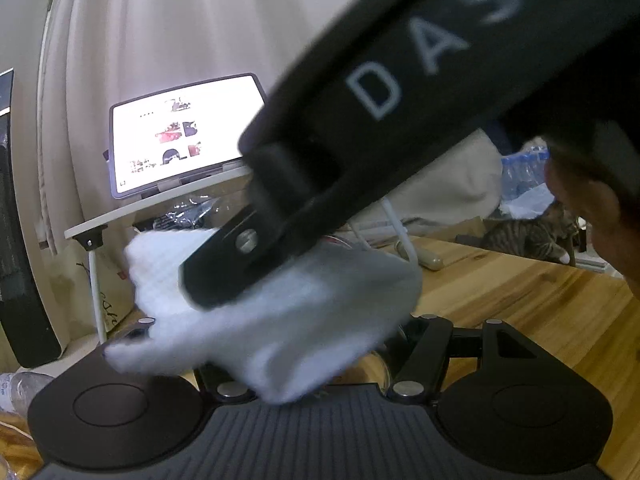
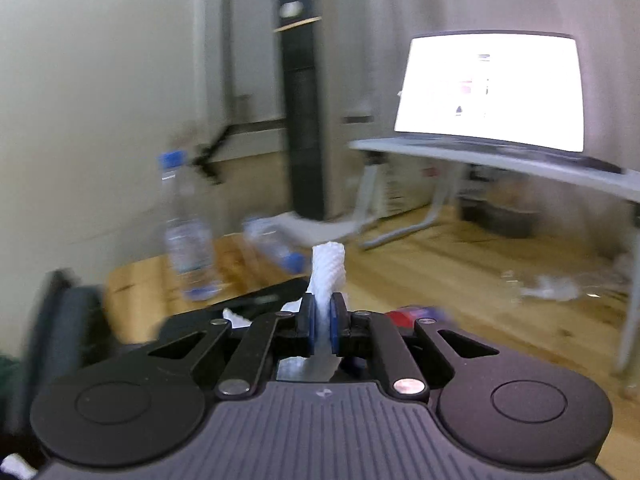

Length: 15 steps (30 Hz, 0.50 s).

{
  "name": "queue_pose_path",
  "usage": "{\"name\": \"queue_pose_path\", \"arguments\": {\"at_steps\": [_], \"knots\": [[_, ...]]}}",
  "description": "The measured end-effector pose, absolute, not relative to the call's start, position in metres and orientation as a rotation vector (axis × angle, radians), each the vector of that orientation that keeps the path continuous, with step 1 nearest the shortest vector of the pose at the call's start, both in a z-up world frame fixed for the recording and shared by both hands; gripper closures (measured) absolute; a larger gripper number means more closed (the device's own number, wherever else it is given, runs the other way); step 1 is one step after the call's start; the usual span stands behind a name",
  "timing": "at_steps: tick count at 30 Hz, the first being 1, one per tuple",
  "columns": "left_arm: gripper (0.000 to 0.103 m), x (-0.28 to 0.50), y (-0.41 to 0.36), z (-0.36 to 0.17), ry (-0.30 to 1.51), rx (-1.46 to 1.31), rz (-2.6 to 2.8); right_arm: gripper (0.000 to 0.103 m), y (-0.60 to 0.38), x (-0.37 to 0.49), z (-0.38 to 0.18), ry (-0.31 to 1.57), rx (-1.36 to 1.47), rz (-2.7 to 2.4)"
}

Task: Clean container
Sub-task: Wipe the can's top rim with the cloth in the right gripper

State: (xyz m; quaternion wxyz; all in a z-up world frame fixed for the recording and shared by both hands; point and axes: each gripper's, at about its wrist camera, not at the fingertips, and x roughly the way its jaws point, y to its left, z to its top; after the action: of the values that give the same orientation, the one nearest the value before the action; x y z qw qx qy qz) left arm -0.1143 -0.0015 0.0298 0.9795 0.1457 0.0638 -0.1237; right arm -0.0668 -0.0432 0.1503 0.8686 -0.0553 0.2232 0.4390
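Observation:
In the right wrist view my right gripper (image 2: 323, 328) is shut on a white paper towel (image 2: 326, 272), which sticks up in a roll between the blue pads. In the left wrist view that same gripper (image 1: 212, 280), black with white lettering, crosses close in front, and the towel (image 1: 280, 320) hangs under it. The towel covers most of my left gripper (image 1: 284, 326). Its black fingers (image 1: 424, 340) stand apart around a clear glass container (image 1: 378, 364), of which only a bit of rim shows. A hand (image 1: 592, 216) holds the right gripper.
A wooden table (image 1: 520, 300) lies below. A lit screen (image 1: 184, 136) rests on a white folding table (image 1: 120, 220) behind. A cat (image 1: 528, 240) lies at the right. One water bottle (image 2: 186, 232) stands upright and another (image 2: 272, 248) lies flat. A dark tower unit (image 2: 304, 100) stands by the wall.

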Motion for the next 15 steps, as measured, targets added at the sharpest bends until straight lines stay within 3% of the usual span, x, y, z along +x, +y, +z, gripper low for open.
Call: {"name": "queue_pose_path", "arguments": {"at_steps": [8, 15], "knots": [[0.036, -0.116, -0.005, 0.029, 0.11, 0.322, -0.257, 0.092, -0.045, -0.045, 0.147, 0.371, -0.244, 0.717], [0.036, -0.114, -0.005, 0.03, 0.116, 0.318, -0.251, 0.092, -0.07, -0.035, 0.147, 0.394, -0.157, 0.708]]}}
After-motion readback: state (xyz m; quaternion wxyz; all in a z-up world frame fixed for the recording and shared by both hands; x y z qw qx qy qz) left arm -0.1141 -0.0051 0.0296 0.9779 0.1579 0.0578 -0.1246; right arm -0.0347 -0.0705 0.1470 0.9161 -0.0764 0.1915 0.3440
